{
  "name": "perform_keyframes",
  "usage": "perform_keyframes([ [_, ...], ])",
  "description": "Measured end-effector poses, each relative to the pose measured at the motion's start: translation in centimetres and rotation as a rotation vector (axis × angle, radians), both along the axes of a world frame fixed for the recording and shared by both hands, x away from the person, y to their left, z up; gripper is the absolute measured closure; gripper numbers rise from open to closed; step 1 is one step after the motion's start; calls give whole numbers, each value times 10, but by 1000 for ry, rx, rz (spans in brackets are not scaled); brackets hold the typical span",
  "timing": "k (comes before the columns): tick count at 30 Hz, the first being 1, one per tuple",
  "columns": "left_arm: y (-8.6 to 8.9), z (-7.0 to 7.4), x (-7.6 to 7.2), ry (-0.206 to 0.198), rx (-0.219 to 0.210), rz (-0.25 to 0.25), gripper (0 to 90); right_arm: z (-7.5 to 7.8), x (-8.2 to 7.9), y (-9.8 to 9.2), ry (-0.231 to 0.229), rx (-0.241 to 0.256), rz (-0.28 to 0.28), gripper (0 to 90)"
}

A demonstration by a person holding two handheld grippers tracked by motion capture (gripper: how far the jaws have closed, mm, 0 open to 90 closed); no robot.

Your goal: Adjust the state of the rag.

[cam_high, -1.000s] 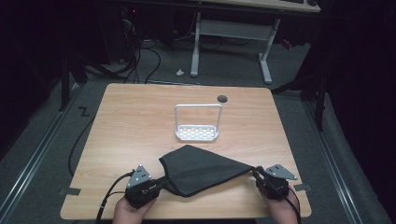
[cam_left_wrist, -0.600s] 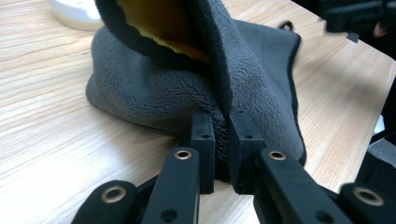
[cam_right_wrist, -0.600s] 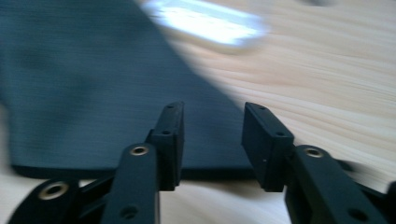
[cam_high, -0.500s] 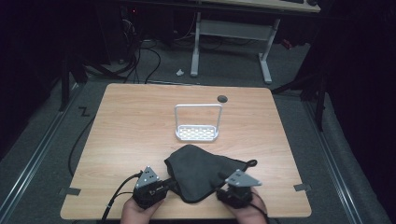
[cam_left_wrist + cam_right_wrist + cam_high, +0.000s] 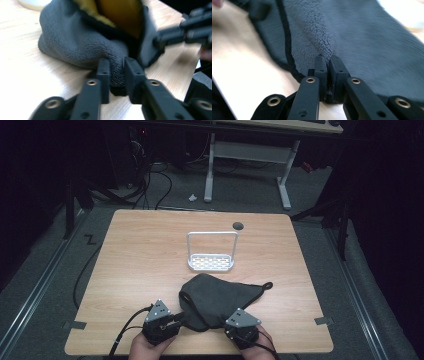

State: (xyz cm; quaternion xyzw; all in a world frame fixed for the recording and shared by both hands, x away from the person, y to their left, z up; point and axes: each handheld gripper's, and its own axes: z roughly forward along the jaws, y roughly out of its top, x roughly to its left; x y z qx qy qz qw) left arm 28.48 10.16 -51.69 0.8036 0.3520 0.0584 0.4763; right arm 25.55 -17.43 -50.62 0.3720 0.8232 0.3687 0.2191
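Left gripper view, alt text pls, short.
The left gripper is shut on a bunched fold of a grey fleece cloth, whose yellow inner side shows at the top. The cloth lies on a light wooden table, and the right gripper reaches in from the right, blurred.

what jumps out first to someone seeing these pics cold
The dark grey fleece cloth bunched at the near edge of the wooden table, pinched on either side by the left gripper and right gripper. The left gripper view catches its yellow lining. Beyond it, mid-table, stands a small white rack with a tall loop handle.
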Motion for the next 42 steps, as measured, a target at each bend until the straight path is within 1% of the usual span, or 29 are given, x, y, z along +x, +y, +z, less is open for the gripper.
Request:
perform_keyframes([
  [2, 1, 0, 0, -1, -1, 2, 841, 3, 3, -13, -18, 5, -46, 861],
  [4, 4, 1, 1, 1, -1, 10, 842, 7, 8, -37, -43, 9, -132, 862],
  [5, 8, 1, 2, 2, -7, 20, 842, 7, 8, -37, -43, 9, -132, 862],
  [6, 12, 1, 4, 6, -6, 31, 840, 8, 11, -47, -50, 8, -164, 861],
  [7, 17, 1, 5, 14, -9, 42, 839, 10, 14, -66, -57, 22, -224, 861],
  [10, 37, 1, 11, 30, -31, 90, 839, 13, 15, -92, -66, 40, -304, 861],
  [14, 49, 6, 15, 27, -53, 115, 840, 15, 16, -109, -80, 52, -355, 861],
  [16, 52, 12, 14, 24, -68, 106, 843, 17, 17, -116, -90, 65, -373, 860],
  [17, 52, 22, 7, -8, -68, 90, 843, 22, 15, -119, -104, 79, -379, 860],
  [19, 52, 27, 3, -25, -61, 84, 843, 28, 11, -117, -135, 76, -380, 860],
  [20, 54, 34, -2, -26, -82, 78, 843, 31, 9, -117, -140, 82, -382, 859],
  [21, 54, 34, -2, -26, -82, 78, 843, 31, 9, -117, -140, 82, -382, 859],
  [22, 57, 39, -6, -28, -108, 73, 843, 34, 7, -116, -142, 97, -381, 858],
  [24, 61, 46, -8, -30, -128, 72, 841, 41, 5, -114, -161, 102, -374, 857],
  [26, 69, 54, -5, -44, -147, 95, 838, 52, 5, -111, -182, 128, -357, 853],
  [28, 72, 56, 0, -39, -155, 105, 834, 55, 6, -109, -191, 126, -353, 852],
  [29, 78, 56, 12, -26, -168, 136, 832, 59, 13, -103, -202, 111, -342, 850],
  [30, 78, 56, 12, -26, -168, 136, 832, 59, 13, -103, -202, 111, -342, 850],
  [31, 79, 53, 22, -12, -162, 159, 832, 60, 19, -101, -202, 107, -337, 848],
  [32, 80, 50, 30, -2, -150, 176, 831, 56, 37, -94, -183, 87, -334, 847],
  [33, 79, 47, 36, 5, -132, 187, 830, 54, 45, -92, -173, 75, -331, 847],
  [35, 75, 32, 64, 51, -56, 235, 830, 44, 68, -85, -140, 41, -333, 847],
  [36, 73, 26, 72, 73, -41, 247, 829, 40, 76, -83, -129, 27, -334, 847],
  [37, 73, 26, 72, 73, -41, 247, 829, 40, 76, -83, -129, 27, -334, 847],
  [38, 70, 20, 80, 84, 0, 254, 829, 25, 100, -79, -81, -15, -344, 848],
  [39, 65, 15, 85, 86, 40, 258, 829, 25, 100, -79, -81, -15, -344, 848],
  [40, 62, 10, 90, 93, 74, 262, 829, 18, 109, -77, -57, -33, -352, 848],
  [41, 60, 6, 94, 108, 99, 264, 829, 3, 125, -76, -12, -64, -353, 849],
  [42, 59, 1, 97, 123, 114, 269, 829, -2, 130, -77, 8, -73, -355, 850],
])
